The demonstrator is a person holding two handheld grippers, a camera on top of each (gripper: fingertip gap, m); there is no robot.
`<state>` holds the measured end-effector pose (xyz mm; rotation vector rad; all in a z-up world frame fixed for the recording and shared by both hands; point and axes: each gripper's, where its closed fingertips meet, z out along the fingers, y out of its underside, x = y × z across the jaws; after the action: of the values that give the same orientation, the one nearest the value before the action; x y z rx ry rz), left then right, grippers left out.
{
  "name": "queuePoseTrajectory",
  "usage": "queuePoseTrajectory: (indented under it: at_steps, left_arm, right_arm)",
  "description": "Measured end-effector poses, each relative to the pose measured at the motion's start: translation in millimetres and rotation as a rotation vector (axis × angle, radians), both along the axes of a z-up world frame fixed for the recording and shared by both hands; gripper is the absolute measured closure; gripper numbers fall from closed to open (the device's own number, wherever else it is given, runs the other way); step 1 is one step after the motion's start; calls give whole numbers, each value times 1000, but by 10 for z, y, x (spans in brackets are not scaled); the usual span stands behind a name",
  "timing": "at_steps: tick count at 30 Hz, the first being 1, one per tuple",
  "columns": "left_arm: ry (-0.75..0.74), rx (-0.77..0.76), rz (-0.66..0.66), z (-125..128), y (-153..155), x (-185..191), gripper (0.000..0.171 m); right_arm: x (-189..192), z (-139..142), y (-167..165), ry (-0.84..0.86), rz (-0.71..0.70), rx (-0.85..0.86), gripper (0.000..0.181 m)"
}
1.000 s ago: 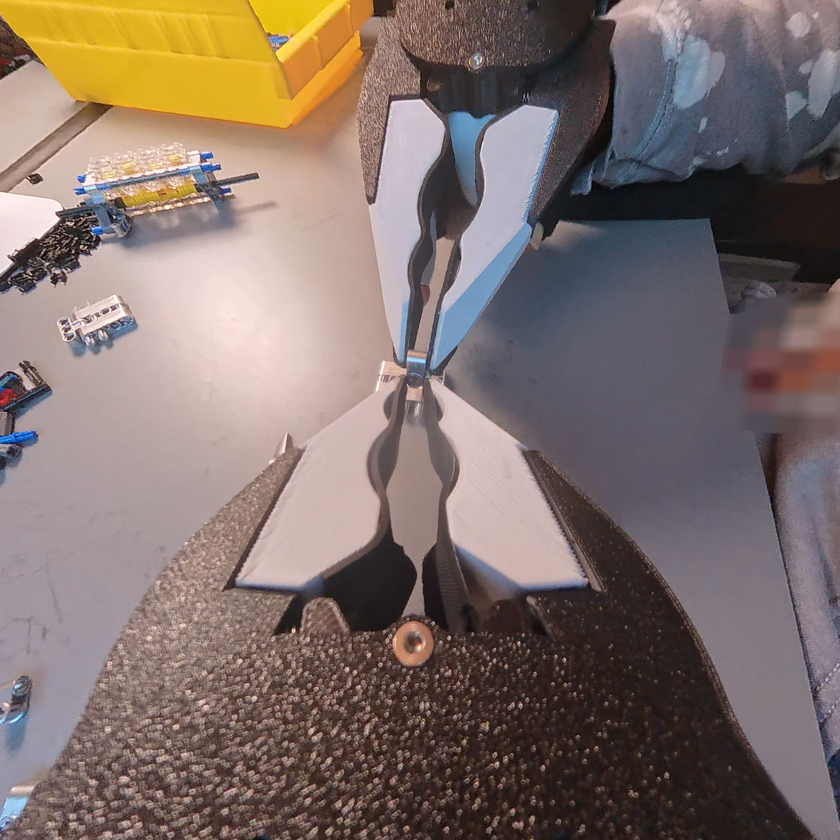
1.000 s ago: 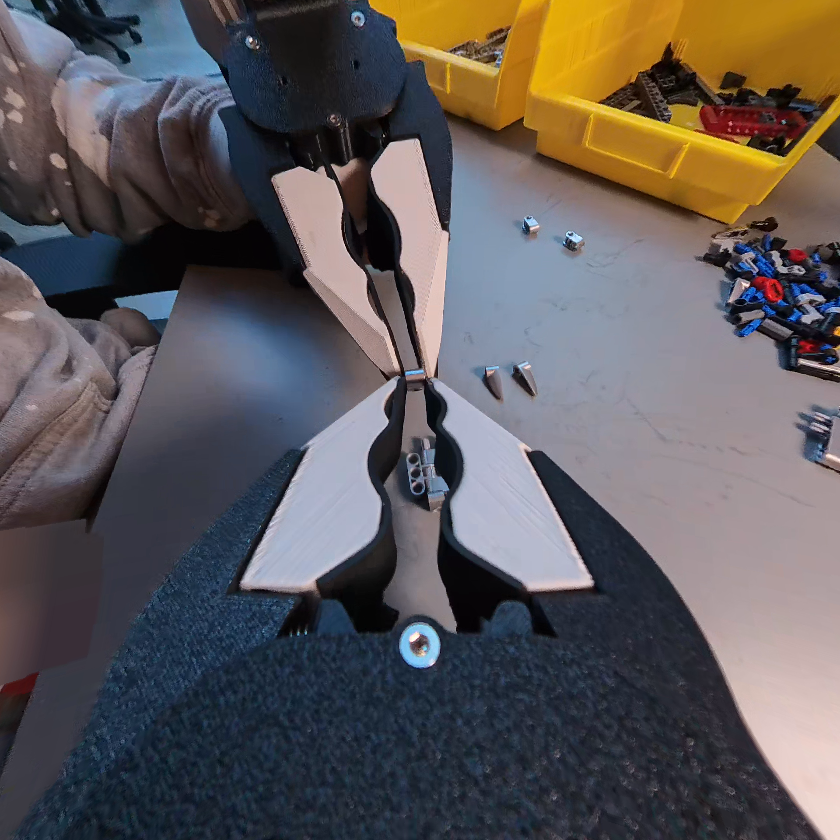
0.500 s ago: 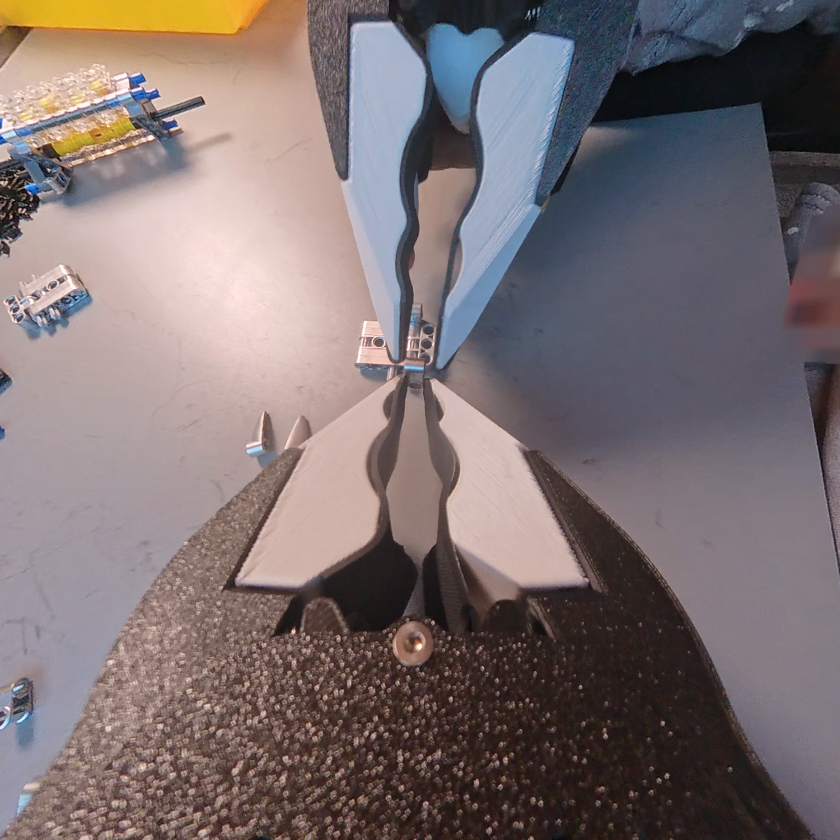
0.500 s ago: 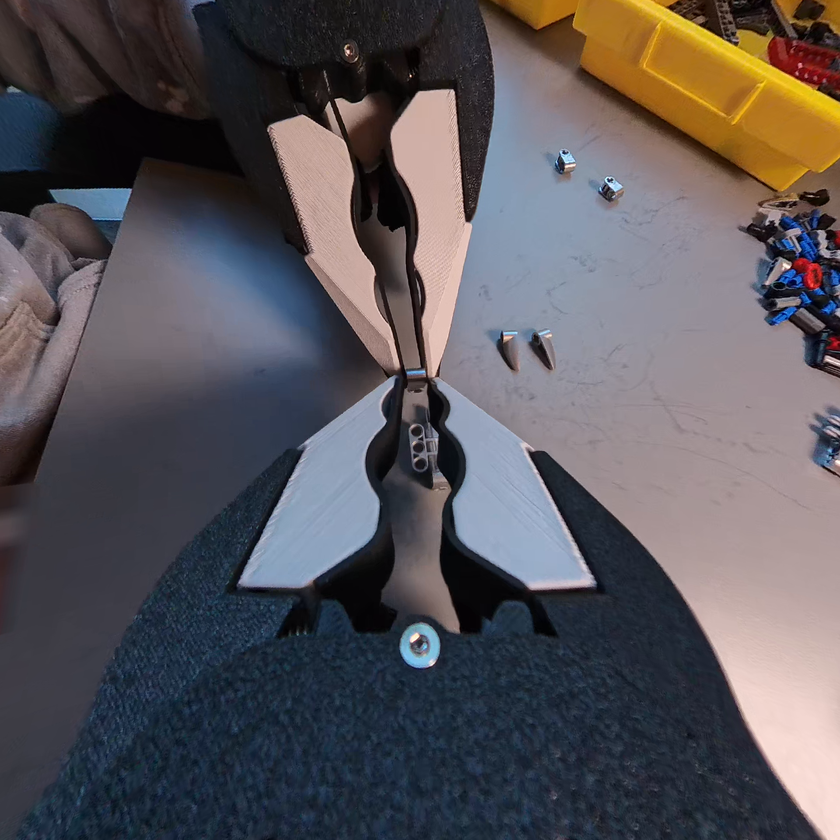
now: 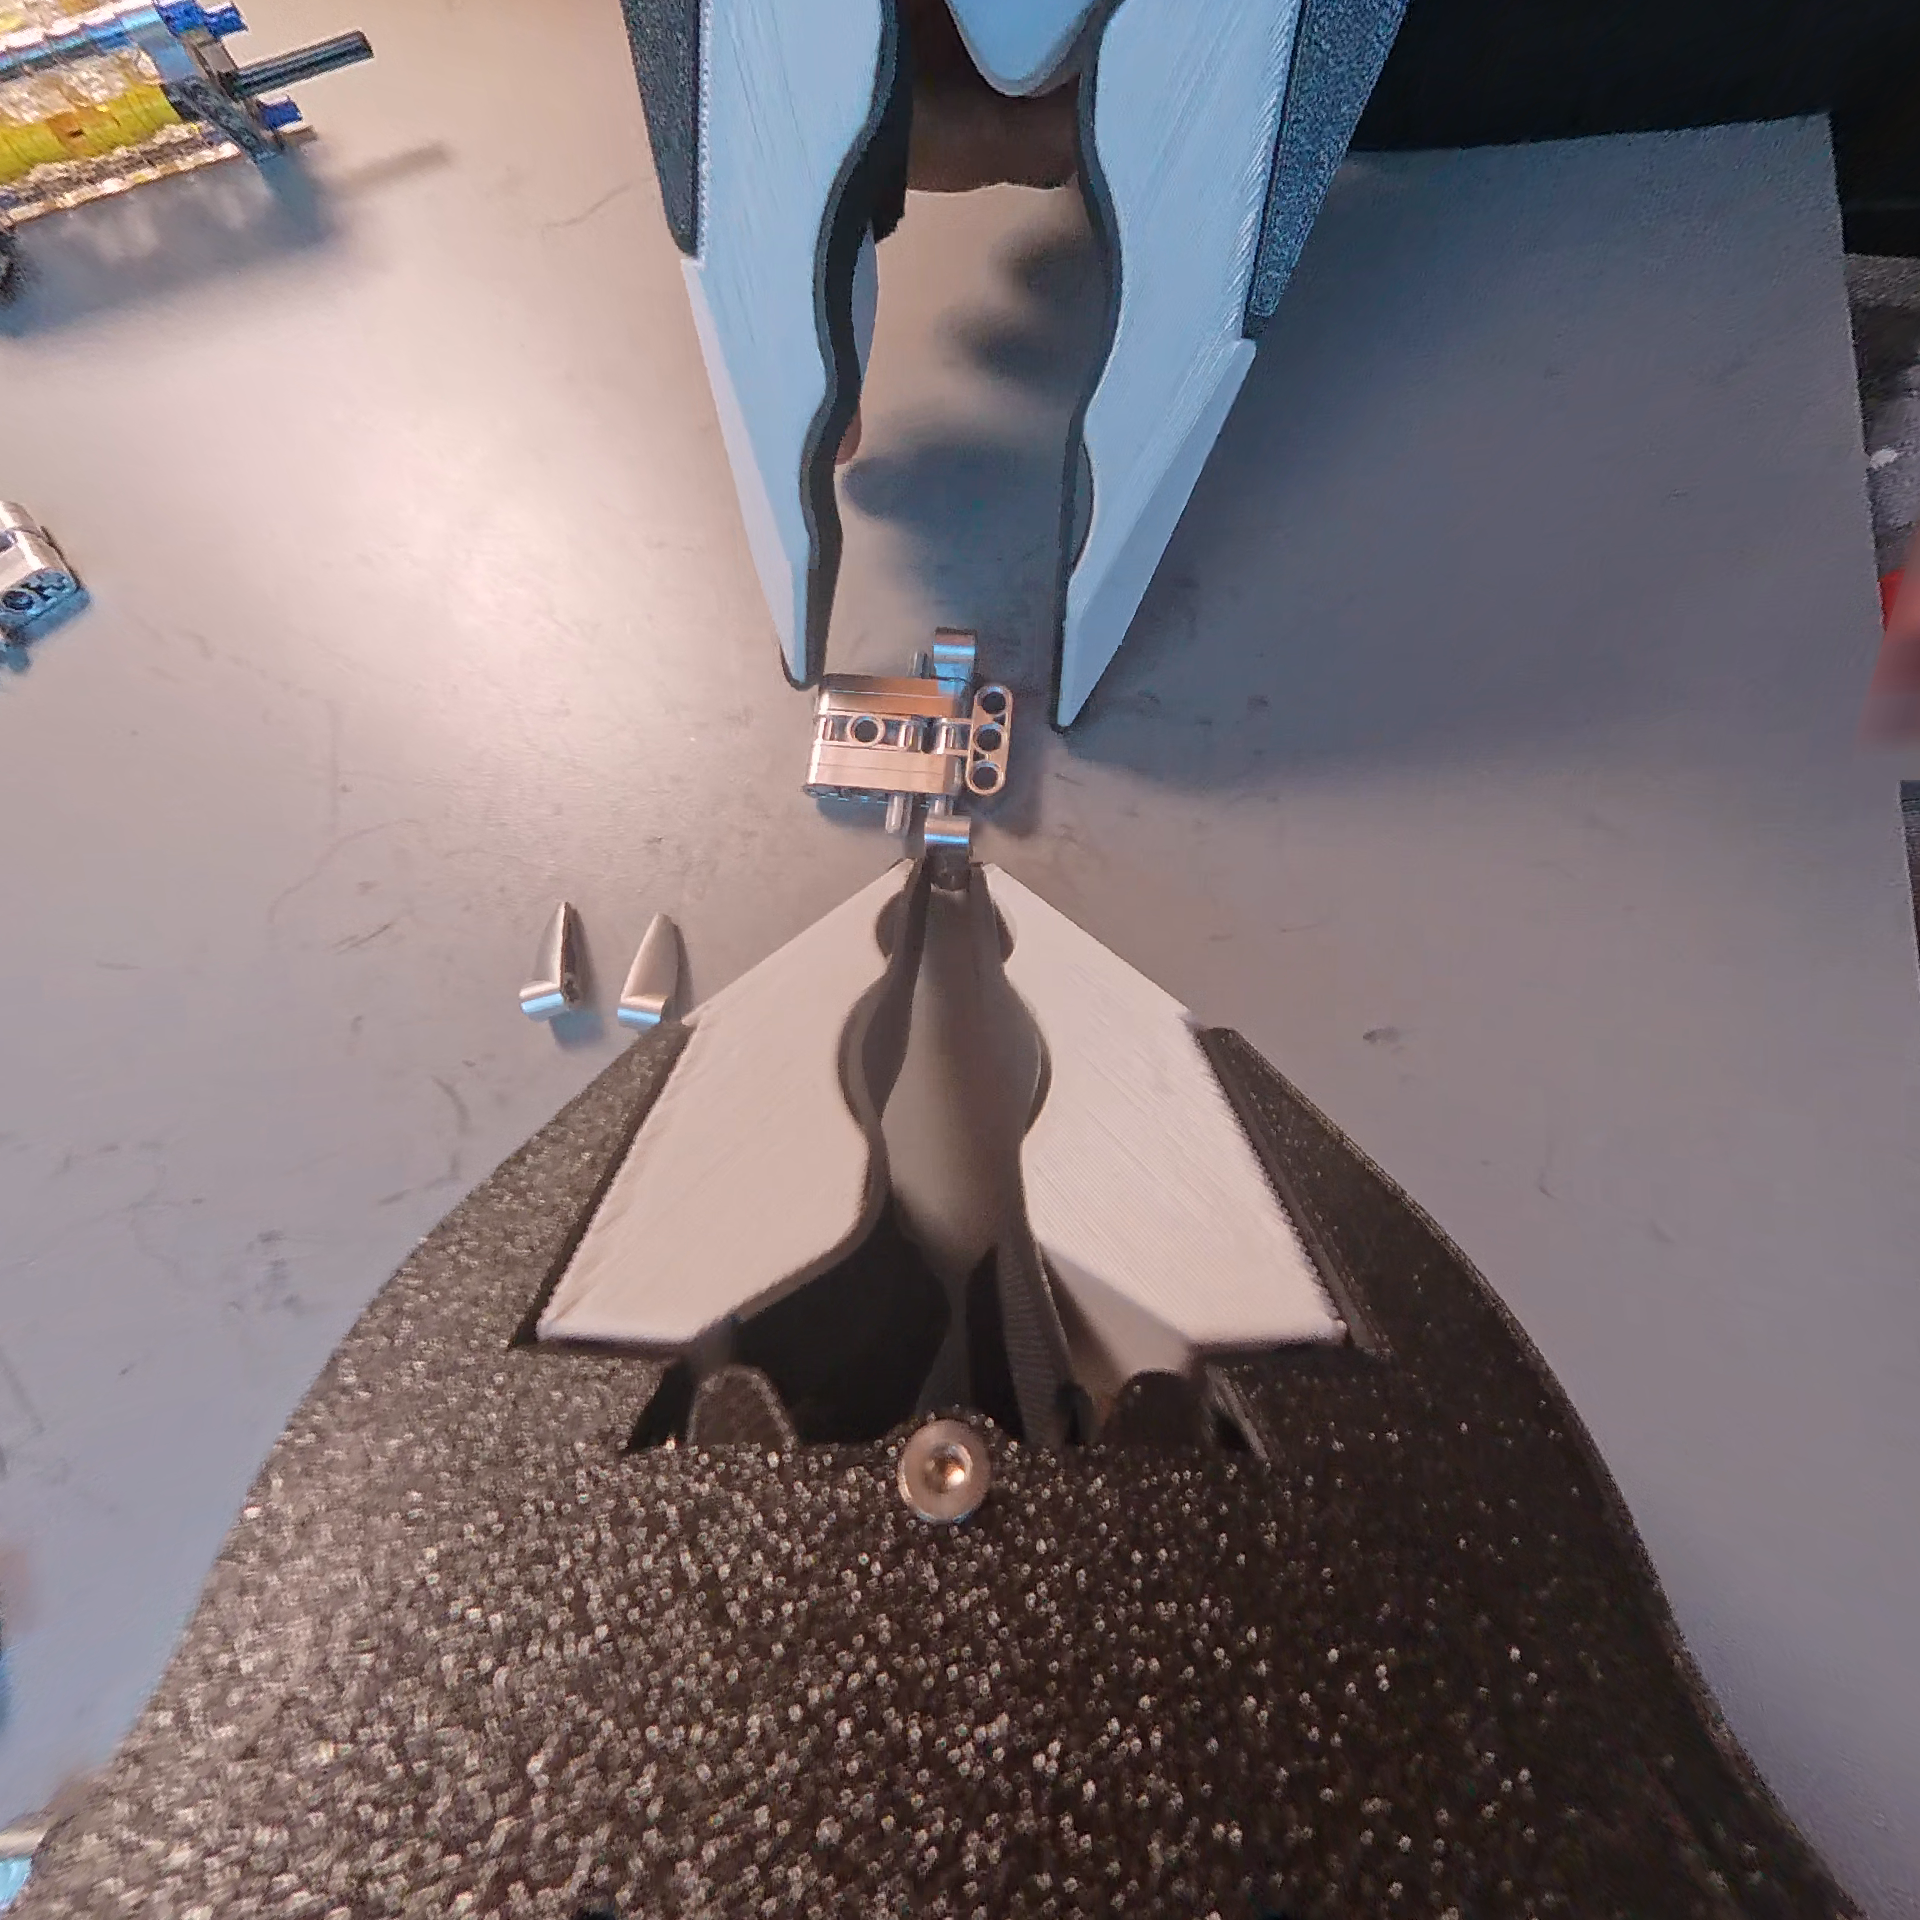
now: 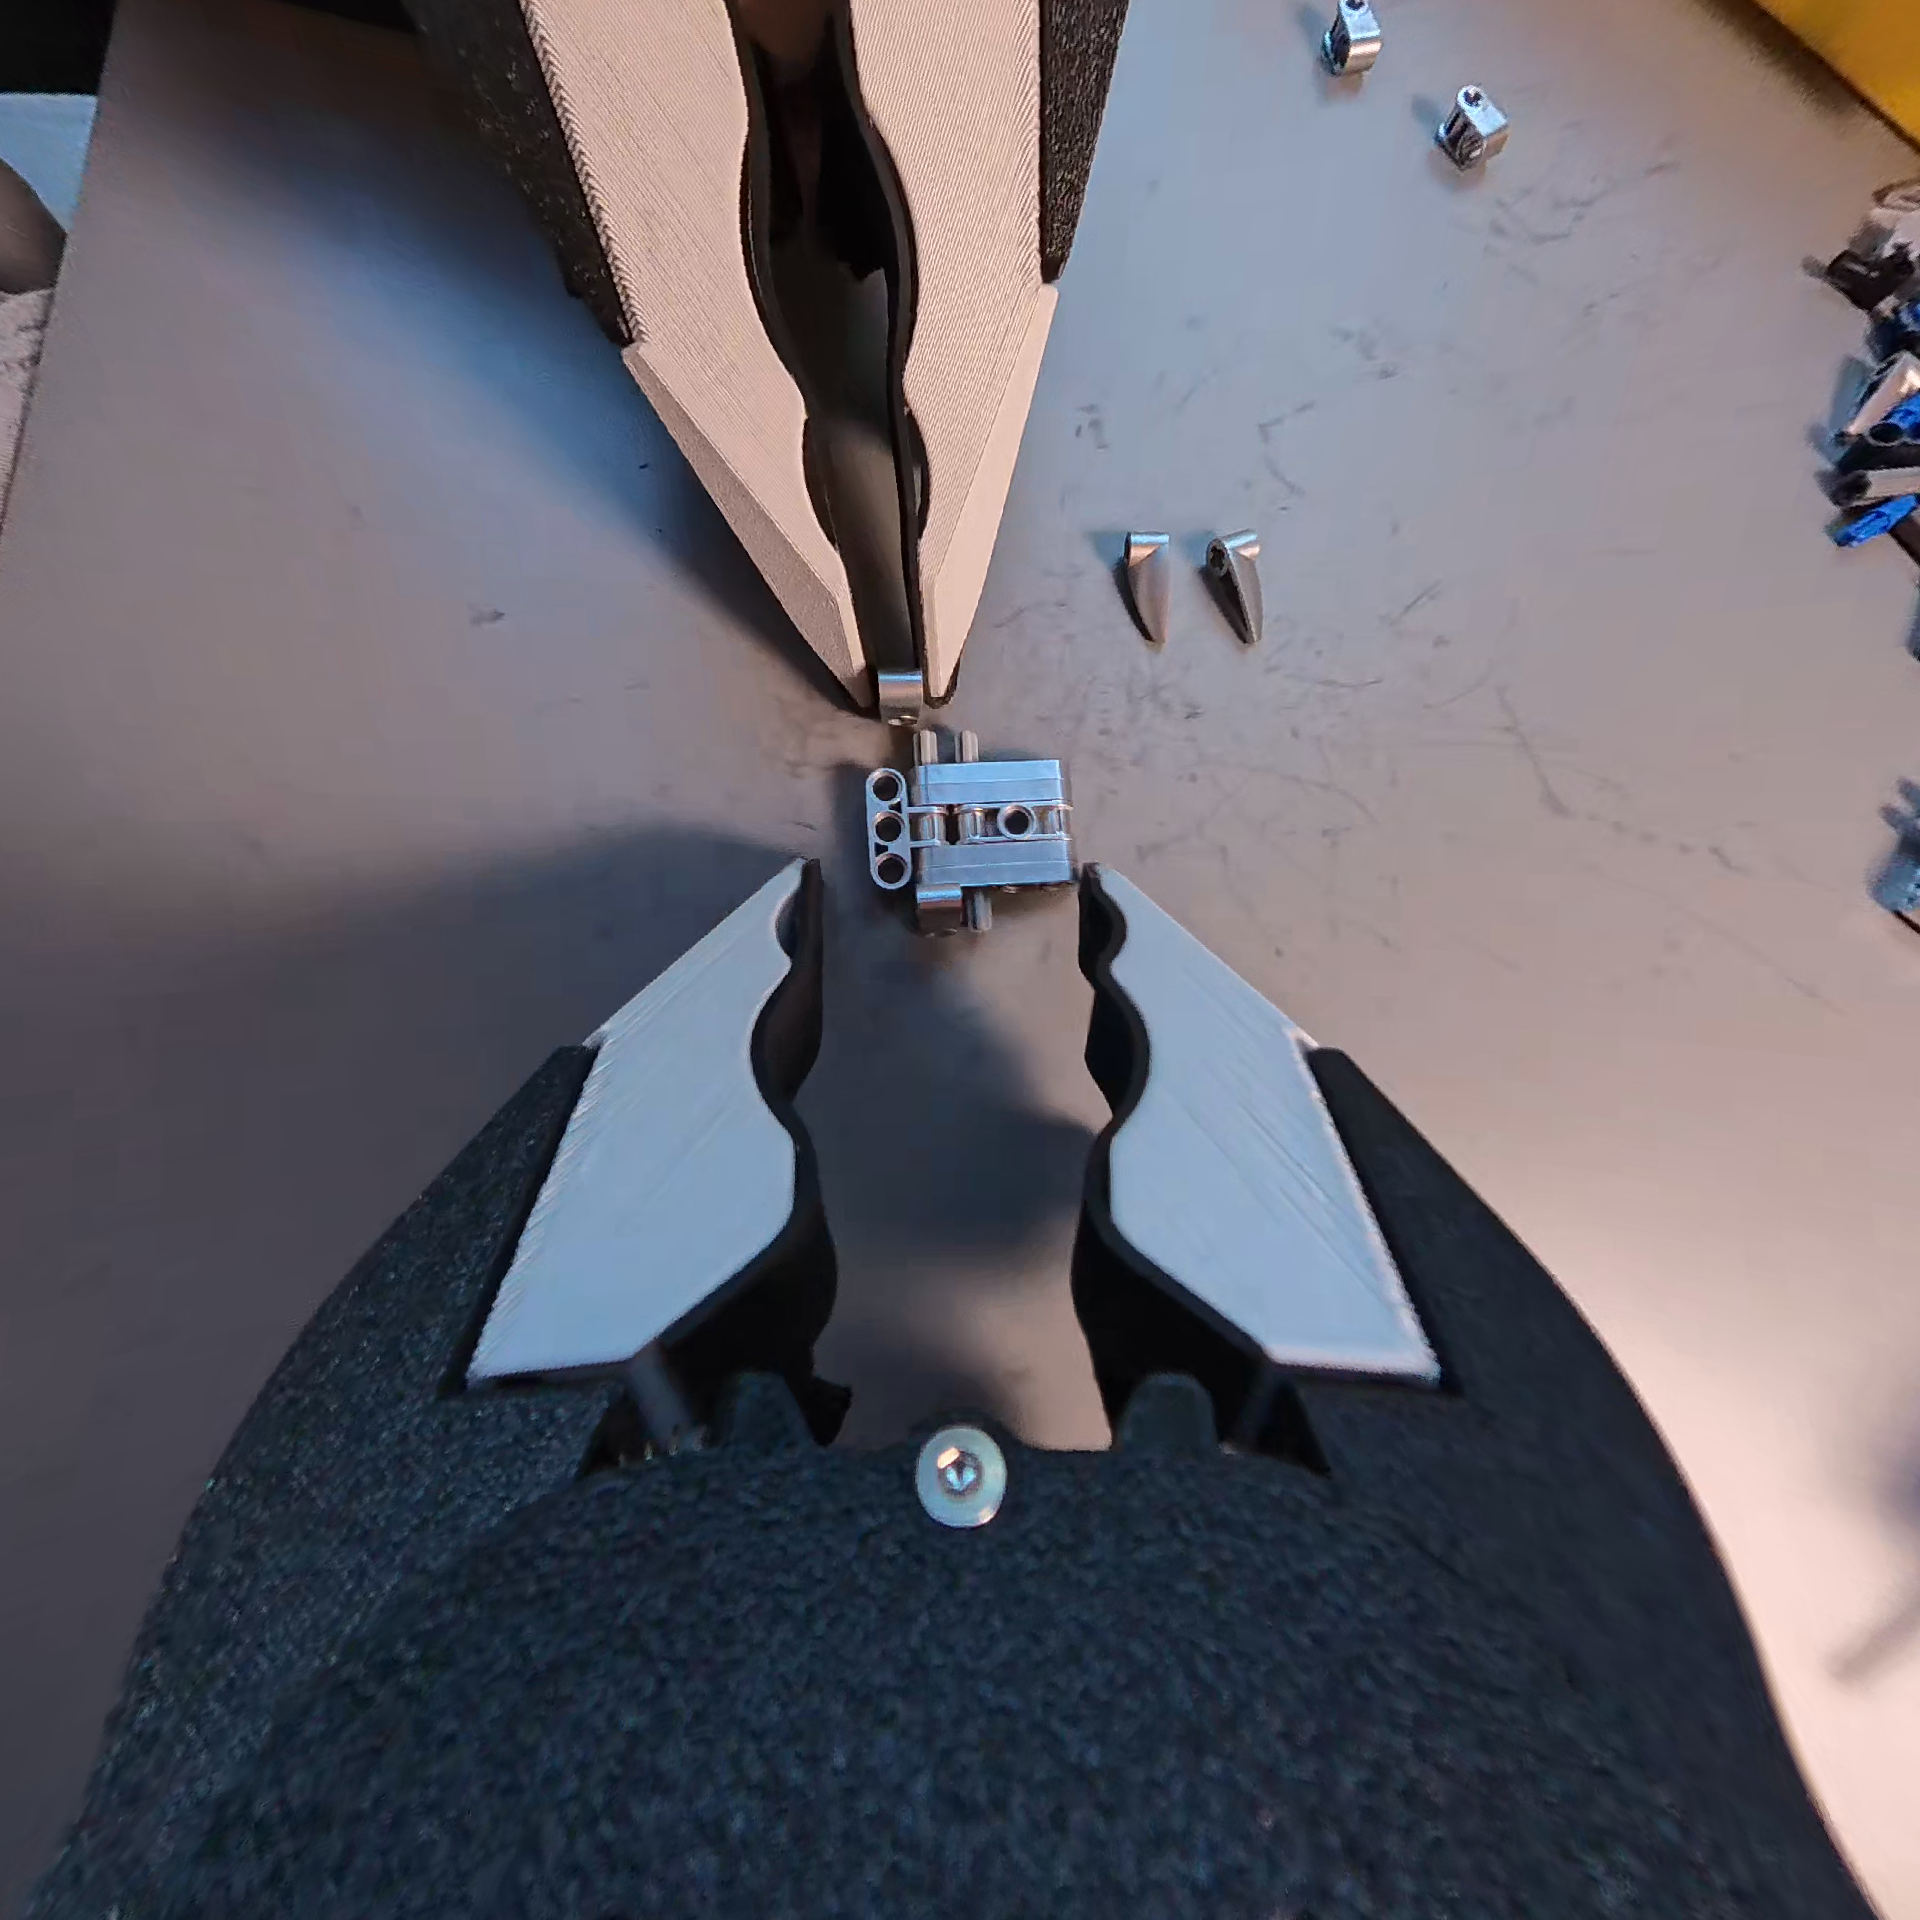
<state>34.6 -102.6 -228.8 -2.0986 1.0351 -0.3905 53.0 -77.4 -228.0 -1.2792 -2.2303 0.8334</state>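
A small grey beam-and-pin assembly (image 5: 883, 743) lies on the grey table; it also shows in the right wrist view (image 6: 987, 826). My left gripper (image 5: 948, 868) is shut on a small grey connector (image 5: 948, 831), held right at the assembly's near pins; I cannot tell if they touch. My right gripper (image 6: 951, 878) is open and empty, its fingertips on either side of the assembly's near end, low over the table. The right gripper (image 5: 930, 696) faces the left one tip to tip. The left gripper (image 6: 899, 686) with the connector (image 6: 899, 694) shows in the right wrist view.
Two grey tooth-shaped pieces (image 5: 603, 966) (image 6: 1190, 592) lie beside the assembly. Two small grey connectors (image 6: 1470, 125) lie farther off. A pile of blue and black pieces (image 6: 1881, 416) is at the right edge. A clear, yellow and blue build (image 5: 125, 104) stands far left. The table edge (image 5: 1849, 520) is close. The grippers' ends are close to 4 cm from one another.
Both grippers were shut tip to tip on the small connector. The right gripper has opened and let go. Both have come down close to the table over the grey assembly.
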Motion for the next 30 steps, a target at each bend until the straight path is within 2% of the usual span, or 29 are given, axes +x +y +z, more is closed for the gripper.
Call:
queuePoseTrajectory:
  at_steps: [5, 12, 17, 20, 30]
  left_arm:
    - [-21, -24, 7, -1, 5, -4, 164]
    - [-21, -59, 14, 0, 11, -57, 157]
    - [71, -84, -28, 81, -15, -90, 158]
    - [132, -191, -55, 96, -62, -48, 157]
    - [340, -396, -62, 20, -50, -49, 155]
  right_arm:
    - [-2, -11, 1, -13, 14, -39, 142]
    - [2, -10, 0, -9, 29, -39, 142]
    - [10, 0, -5, 1, 33, -53, 141]
    - [11, 0, -5, 4, 33, -53, 140]
    - [96, -4, 17, 14, 27, -42, 140]
